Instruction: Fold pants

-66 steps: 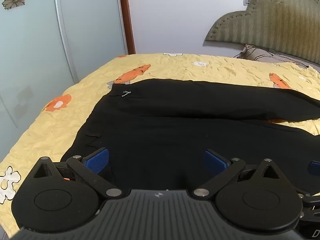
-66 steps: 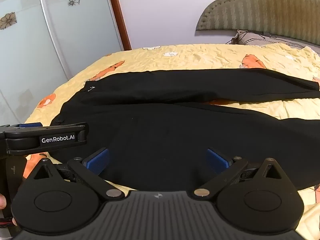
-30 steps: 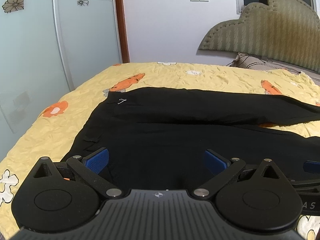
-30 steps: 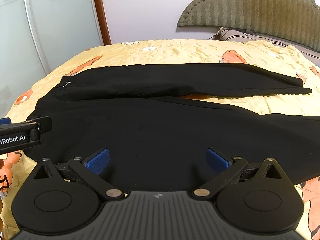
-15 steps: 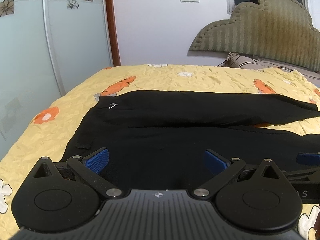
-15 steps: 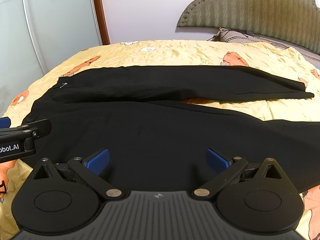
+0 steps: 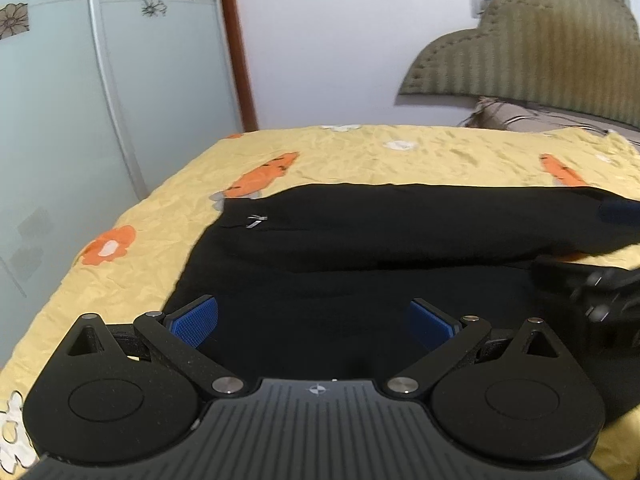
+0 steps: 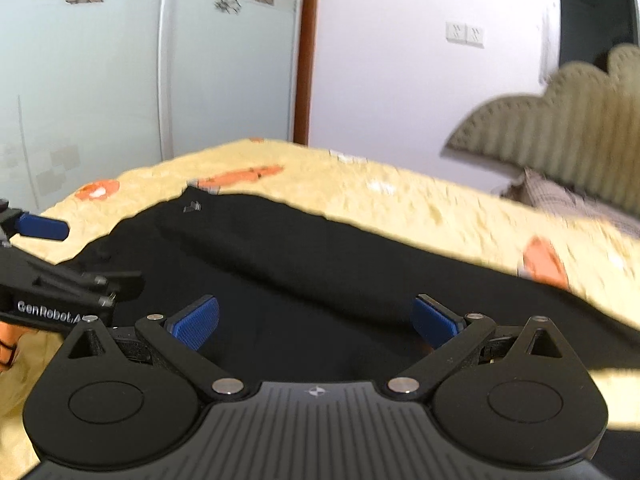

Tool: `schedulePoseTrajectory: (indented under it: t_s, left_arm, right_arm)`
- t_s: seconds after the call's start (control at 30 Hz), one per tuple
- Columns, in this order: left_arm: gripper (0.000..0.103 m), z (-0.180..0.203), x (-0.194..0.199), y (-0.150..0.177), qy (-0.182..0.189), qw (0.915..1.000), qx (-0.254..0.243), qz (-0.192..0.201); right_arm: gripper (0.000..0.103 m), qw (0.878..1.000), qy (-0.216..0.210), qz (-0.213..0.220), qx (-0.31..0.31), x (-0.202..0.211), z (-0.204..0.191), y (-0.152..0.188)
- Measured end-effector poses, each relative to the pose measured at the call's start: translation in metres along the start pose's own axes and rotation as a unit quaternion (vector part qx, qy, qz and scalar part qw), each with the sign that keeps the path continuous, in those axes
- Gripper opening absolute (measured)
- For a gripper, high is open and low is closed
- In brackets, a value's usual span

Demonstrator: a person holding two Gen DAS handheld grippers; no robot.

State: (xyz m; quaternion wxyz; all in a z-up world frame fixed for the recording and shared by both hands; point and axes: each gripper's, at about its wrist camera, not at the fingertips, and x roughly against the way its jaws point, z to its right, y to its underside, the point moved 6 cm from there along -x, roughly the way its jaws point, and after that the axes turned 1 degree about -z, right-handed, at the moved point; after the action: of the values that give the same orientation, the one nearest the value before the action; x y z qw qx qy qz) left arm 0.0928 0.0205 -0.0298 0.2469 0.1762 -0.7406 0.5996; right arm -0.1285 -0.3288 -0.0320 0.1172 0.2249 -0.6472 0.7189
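While both grippers, left gripper (image 7: 314,318) and right gripper (image 8: 316,320), are held spread and empty, limp black fabric pants (image 7: 400,248) on the yellow floral bedspread (image 7: 152,232) are judged light, best pinched at the waistband edge.

Left gripper (image 7: 314,322) and right gripper (image 8: 316,322) side by side, fingers wide apart (nothing held).

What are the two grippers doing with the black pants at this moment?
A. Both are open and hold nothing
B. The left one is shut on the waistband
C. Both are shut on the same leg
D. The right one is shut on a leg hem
A: the left gripper and the right gripper each show blue fingers spread wide apart, with the pants lying flat on the bed sheet, ungrasped.
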Motion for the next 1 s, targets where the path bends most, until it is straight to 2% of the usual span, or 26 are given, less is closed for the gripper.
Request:
schedulePoseTrajectory:
  t_s: [0.17, 0.33, 0.6, 0.7, 0.83, 0.93, 1.0]
  left_arm:
    - [0.103, -0.014, -0.023, -0.014, -0.02, 0.9997, 0.006, -0.013]
    - [0.103, -0.016, -0.041, -0.026, -0.026, 0.9993, 0.011, -0.023]
    - [0.103, -0.013, -0.061, -0.034, -0.035, 0.9988, -0.002, -0.034]
    - [0.103, -0.013, -0.066, -0.036, -0.037, 0.9986, -0.002, -0.037]
    - [0.103, -0.014, -0.069, -0.036, -0.04, 0.9983, -0.004, -0.041]
    - [0.103, -0.018, -0.07, -0.035, -0.041, 0.9983, -0.008, -0.041]
    - [0.103, -0.024, -0.07, -0.035, -0.047, 0.9979, -0.012, -0.042]
  right_arm:
    - [0.103, 1.0, -0.006, -0.005, 0.011, -0.024, 0.002, -0.023]
    - [0.103, 0.999, -0.045, -0.009, -0.015, -0.041, 0.007, -0.035]
    - [0.103, 0.999, -0.043, -0.013, -0.03, -0.059, 0.014, -0.044]
    - [0.103, 0.999, -0.045, -0.015, -0.008, -0.065, 0.013, -0.045]
    - [0.103, 0.997, -0.063, 0.002, 0.053, -0.075, 0.005, -0.051]
    - [0.103, 0.991, -0.098, -0.001, 0.09, -0.097, 0.001, -0.063]
    - [0.103, 0.986, -0.136, -0.02, 0.09, -0.12, 0.001, -0.074]
